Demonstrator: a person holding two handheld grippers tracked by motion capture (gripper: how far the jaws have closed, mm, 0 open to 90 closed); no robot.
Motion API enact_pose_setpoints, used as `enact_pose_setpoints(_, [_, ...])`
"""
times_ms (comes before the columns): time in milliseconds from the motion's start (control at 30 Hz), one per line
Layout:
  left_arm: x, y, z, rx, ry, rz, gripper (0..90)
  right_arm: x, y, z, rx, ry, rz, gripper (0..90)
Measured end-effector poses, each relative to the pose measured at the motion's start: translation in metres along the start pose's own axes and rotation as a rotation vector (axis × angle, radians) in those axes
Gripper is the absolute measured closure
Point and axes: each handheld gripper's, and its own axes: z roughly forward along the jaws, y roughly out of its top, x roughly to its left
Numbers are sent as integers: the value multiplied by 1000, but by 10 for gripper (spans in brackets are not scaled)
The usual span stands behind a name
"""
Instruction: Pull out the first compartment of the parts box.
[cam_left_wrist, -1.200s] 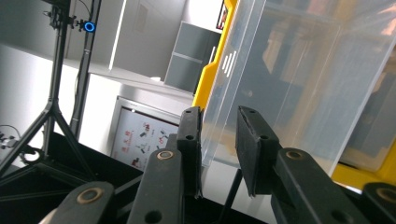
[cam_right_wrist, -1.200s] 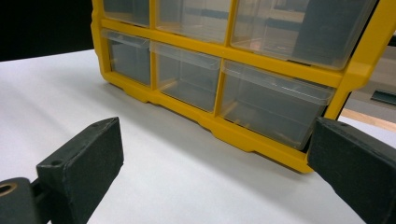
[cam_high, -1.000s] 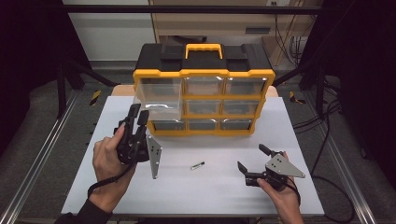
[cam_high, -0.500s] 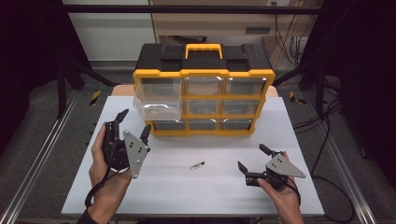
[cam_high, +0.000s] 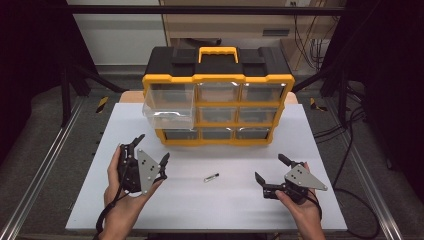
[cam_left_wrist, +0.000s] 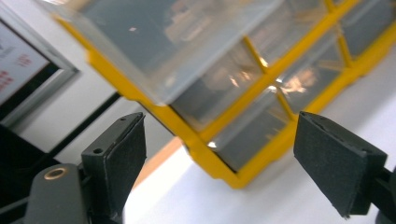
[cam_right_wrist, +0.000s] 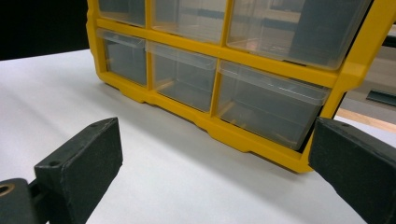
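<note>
Drawer (cam_high: 168, 106) stands pulled out; left tool (cam_high: 148, 155) has just been opening, empty; right tool (cam_high: 269, 174) released. We next pinch the small part (cam_high: 211, 177) squarely, low against the surface (cam_high: 210, 210).

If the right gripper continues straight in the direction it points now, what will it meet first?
Probably the yellow organizer. The right gripper is open and empty, and its jaws frame the bottom row of clear drawers, with bare white table between. Depth is uncertain, so it may touch the yellow bottom edge first.
</note>
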Motion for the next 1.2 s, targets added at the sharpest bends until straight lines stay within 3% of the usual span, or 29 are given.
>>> enact_pose_setpoints(33, [0, 0, 0, 0, 0, 0, 162, 0, 0, 0, 0, 0, 0, 31])
enact_pose_setpoints(133, [-8, -2, 5, 14, -52, -9, 160, 0, -1, 1, 2, -1, -1, 31])
enact_pose_setpoints(333, [-28, -4, 20, 46, -174, -20, 159, 0, 0, 1, 8, -4, -8, 35])
enact_pose_setpoints(433, [-35, -2, 27, 48, -238, -53, 167, 0, 0, 1, 8, -5, -12, 36])
enact_pose_setpoints(567, [-44, 2, 37, 71, -305, -49, 160, 0, 0, 1, 3, -7, -22, 34])
enact_pose_setpoints(733, [-53, 6, 49, 98, -364, -66, 158, 2, 1, 0, 3, -4, -25, 37])
enact_pose_setpoints(933, [-64, 9, 63, 141, -431, -58, 146, 0, 1, 0, -3, -7, -23, 39])
enact_pose_setpoints(1033, [-67, 10, 68, 138, -443, -63, 148, 0, 2, 0, -9, -9, -19, 39])
enact_pose_setpoints(1100, [-72, 13, 74, 143, -460, -41, 146, -1, 2, 0, -12, -13, -22, 39])
enact_pose_setpoints(1200, [-73, 14, 78, 149, -484, -50, 144, -1, 2, 0, -16, -22, -24, 39])
